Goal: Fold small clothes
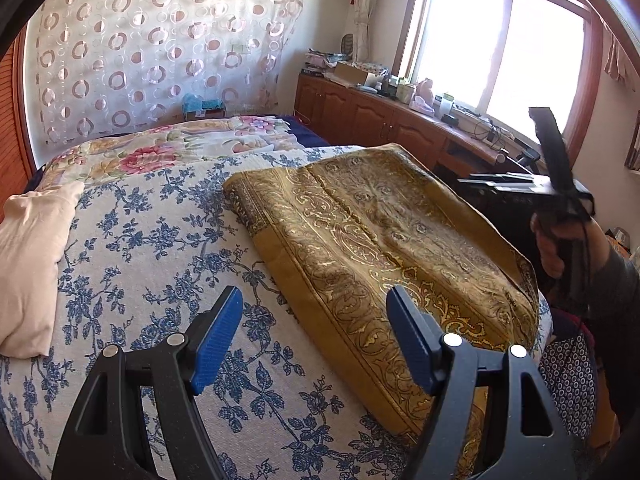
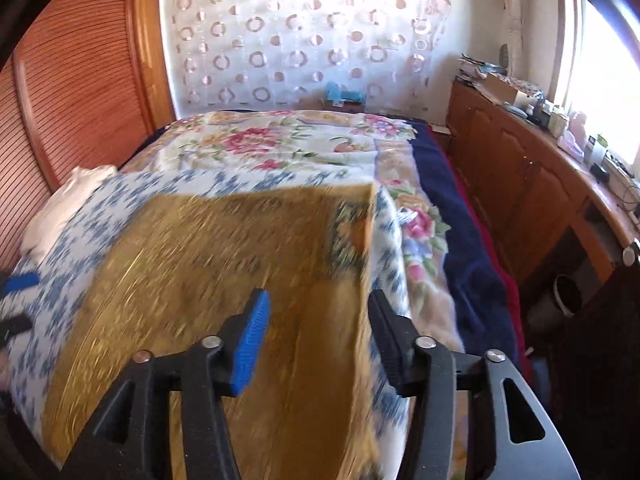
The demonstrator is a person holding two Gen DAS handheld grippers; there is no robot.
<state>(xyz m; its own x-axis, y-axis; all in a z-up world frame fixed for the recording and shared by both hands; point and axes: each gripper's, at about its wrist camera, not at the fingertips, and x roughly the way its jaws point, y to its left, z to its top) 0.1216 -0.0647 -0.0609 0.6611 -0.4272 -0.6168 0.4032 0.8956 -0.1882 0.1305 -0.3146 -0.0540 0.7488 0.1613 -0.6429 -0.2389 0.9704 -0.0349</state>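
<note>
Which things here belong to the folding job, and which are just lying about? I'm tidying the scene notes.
Job: gold cloth, left gripper, right gripper.
Lying about: cream pillow, blue-flowered bedspread, floral quilt, cabinet, curtain.

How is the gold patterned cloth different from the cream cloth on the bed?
The gold cloth is dark yellow with a dense paisley pattern; the cream cloth is plain and pale. The gold cloth lies folded flat, near the bed's right edge; the cream cloth lies rumpled at the left. Both rest on the blue-flowered bedspread, with no tongs touching them.
</note>
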